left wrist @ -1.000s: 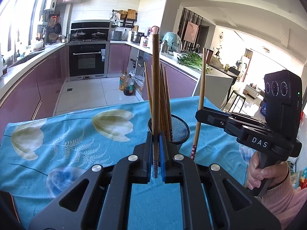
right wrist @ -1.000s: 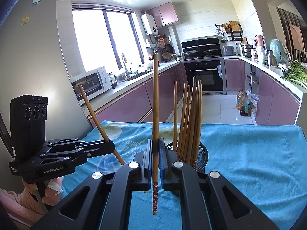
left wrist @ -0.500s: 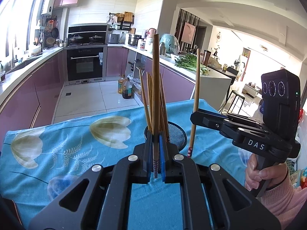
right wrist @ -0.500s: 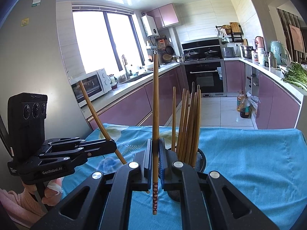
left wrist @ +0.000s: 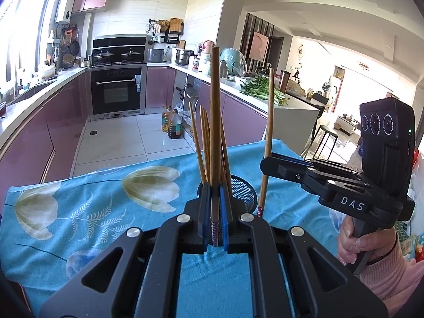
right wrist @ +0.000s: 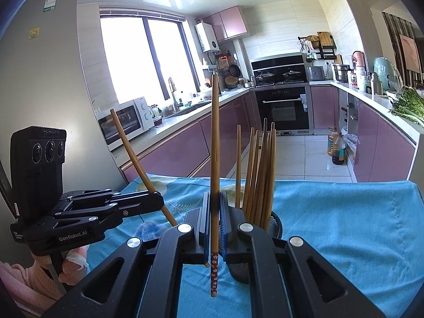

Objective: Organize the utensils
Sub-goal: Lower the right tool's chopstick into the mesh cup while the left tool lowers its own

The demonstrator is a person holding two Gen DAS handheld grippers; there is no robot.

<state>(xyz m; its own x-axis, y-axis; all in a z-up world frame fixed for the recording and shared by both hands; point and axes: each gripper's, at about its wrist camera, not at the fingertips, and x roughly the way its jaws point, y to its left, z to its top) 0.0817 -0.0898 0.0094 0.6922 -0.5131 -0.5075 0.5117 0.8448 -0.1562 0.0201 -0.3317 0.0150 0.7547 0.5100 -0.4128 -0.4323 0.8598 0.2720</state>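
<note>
A black mesh holder (left wrist: 243, 189) stands on the blue flowered tablecloth (left wrist: 92, 206) with several wooden chopsticks (left wrist: 205, 145) upright in it. It also shows in the right wrist view (right wrist: 274, 224), partly behind my right fingers, with its chopsticks (right wrist: 261, 172). My left gripper (left wrist: 215, 213) is shut on one chopstick (left wrist: 215, 122), held upright just in front of the holder. My right gripper (right wrist: 214, 226) is shut on another chopstick (right wrist: 215, 164), upright beside the holder. Each gripper shows in the other's view, the right one (left wrist: 267, 163) and the left one (right wrist: 156, 201).
The table's far edge (left wrist: 111, 169) drops to a tiled kitchen floor. Purple cabinets, an oven (left wrist: 116, 92) and oil bottles (left wrist: 172, 126) lie beyond. A microwave (right wrist: 124, 126) sits on the left counter. Colourful packets (left wrist: 413, 241) lie at the right edge.
Both grippers have moved closer to the mesh holder with their chopsticks. The right gripper's chopstick now stands nearer the holder's rim.
</note>
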